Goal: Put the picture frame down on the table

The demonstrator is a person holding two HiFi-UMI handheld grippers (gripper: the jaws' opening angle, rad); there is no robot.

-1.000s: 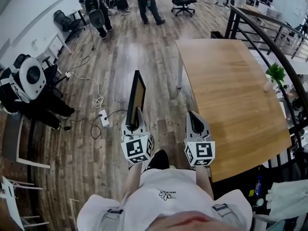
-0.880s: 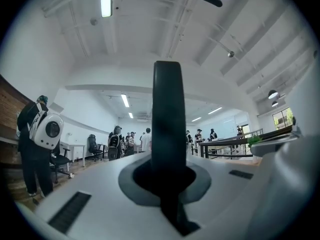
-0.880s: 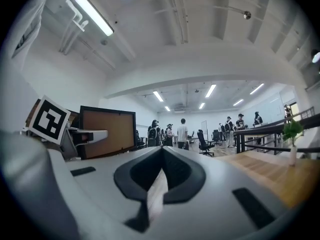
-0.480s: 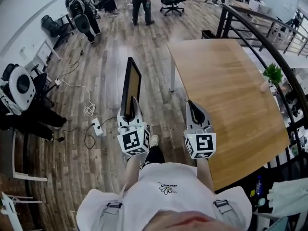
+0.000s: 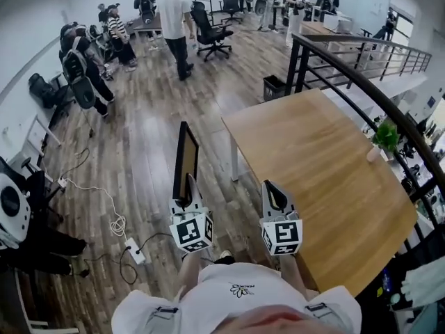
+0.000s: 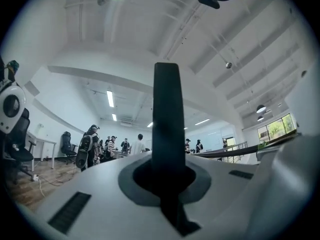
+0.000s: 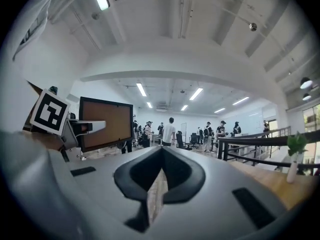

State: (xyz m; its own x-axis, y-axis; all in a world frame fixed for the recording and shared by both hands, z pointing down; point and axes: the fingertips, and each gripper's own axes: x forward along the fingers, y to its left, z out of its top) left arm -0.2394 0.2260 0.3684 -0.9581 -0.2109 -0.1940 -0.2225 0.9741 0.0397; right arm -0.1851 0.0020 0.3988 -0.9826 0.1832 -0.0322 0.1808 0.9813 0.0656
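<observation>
I am gripping the picture frame (image 5: 185, 160) by its lower edge in my left claw (image 5: 188, 186), holding it upright above the wooden floor (image 5: 146, 152), beside the table (image 5: 320, 158). My right claw (image 5: 273, 192) is hovering empty, jaws together, at the table's edge.

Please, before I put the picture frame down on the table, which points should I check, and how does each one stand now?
1. Left gripper jaws shut on the picture frame: ok.
2. Frame upright: ok.
3. Frame above the table: not ok, it is over the floor beside it.
4. Near part of the table bare: ok.
5. Plant away at the table's far edge: ok.
6. Right gripper empty: ok.
</observation>
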